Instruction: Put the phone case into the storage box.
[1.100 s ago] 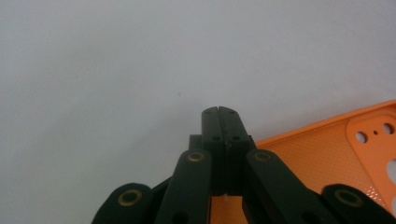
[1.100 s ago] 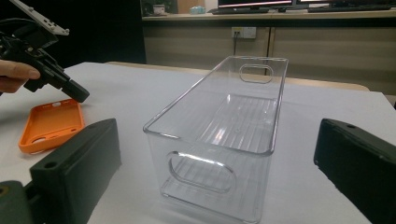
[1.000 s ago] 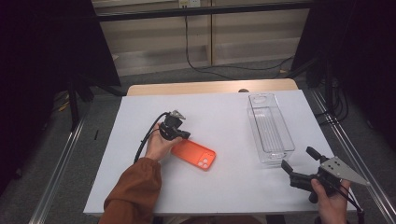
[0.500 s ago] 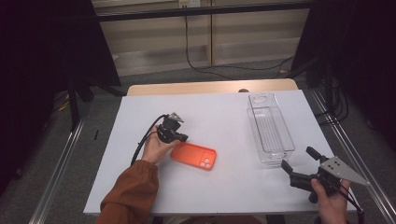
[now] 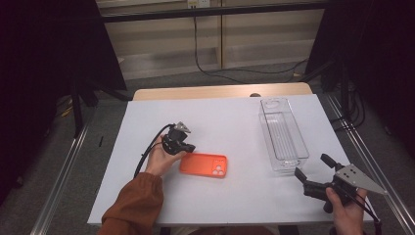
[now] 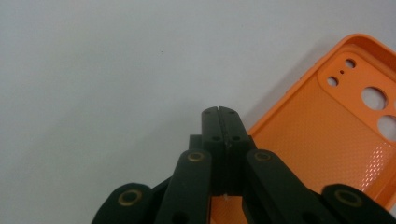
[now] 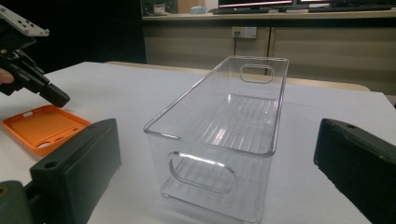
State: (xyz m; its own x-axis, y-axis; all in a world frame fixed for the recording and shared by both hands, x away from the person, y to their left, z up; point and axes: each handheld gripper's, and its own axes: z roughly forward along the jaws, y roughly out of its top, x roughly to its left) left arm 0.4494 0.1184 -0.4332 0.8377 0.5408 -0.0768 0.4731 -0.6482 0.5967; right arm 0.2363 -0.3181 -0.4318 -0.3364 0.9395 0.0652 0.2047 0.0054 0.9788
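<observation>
The orange phone case (image 5: 203,165) is laid flat, open side up, near the middle of the white table (image 5: 230,122), its long axis running left to right. The left gripper (image 5: 185,147) is held at the case's left end, jaws clenched on nothing, tips just over that edge. The right gripper (image 5: 309,172), jaws spread wide and empty, is kept well apart, near the clear bin (image 5: 283,134). The left hand is judged far nearer.

A fixed high camera looks forward and down over the table (image 5: 235,122), while each gripper camera sits close along its jaws, all three sharing the orange phone case (image 5: 203,165).
</observation>
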